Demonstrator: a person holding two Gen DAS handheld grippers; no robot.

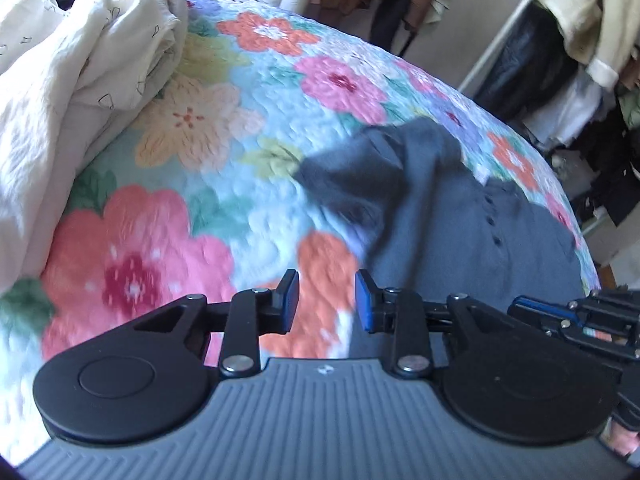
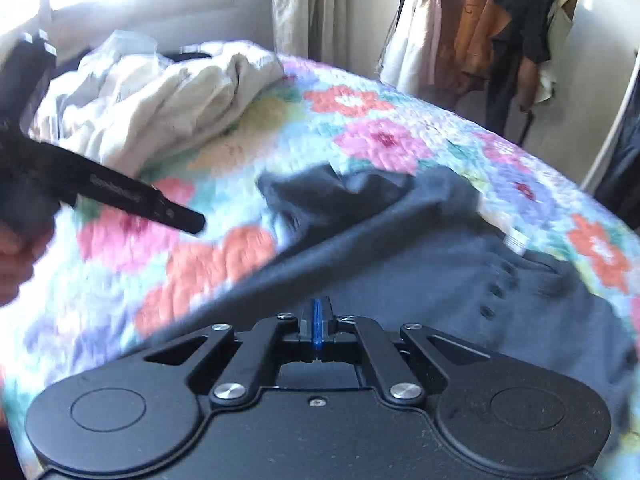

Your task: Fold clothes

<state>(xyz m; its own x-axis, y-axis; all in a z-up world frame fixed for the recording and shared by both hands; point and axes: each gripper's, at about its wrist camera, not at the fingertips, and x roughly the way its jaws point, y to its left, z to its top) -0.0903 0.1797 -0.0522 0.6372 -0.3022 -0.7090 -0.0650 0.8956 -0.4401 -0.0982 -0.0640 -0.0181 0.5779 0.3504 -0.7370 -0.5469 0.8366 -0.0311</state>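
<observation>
A grey-blue button-front shirt (image 1: 460, 216) lies on a floral quilt (image 1: 224, 184), one sleeve folded over toward the left. My left gripper (image 1: 326, 300) is open and empty, just above the quilt at the shirt's left edge. My right gripper (image 2: 317, 320) has its jaws together at the near edge of the shirt (image 2: 420, 264); whether cloth is pinched between them I cannot tell. The left gripper also shows in the right wrist view (image 2: 188, 220), at the left above the quilt (image 2: 352, 128). The right gripper's body shows at the right edge of the left wrist view (image 1: 580, 316).
A rumpled pile of white bedding (image 1: 80, 80) lies on the far left of the bed. Clothes hang on a rack (image 1: 560, 40) beyond the bed's right side, and more hang by the wall (image 2: 500, 28). Curtains (image 2: 308, 4) stand behind the bed.
</observation>
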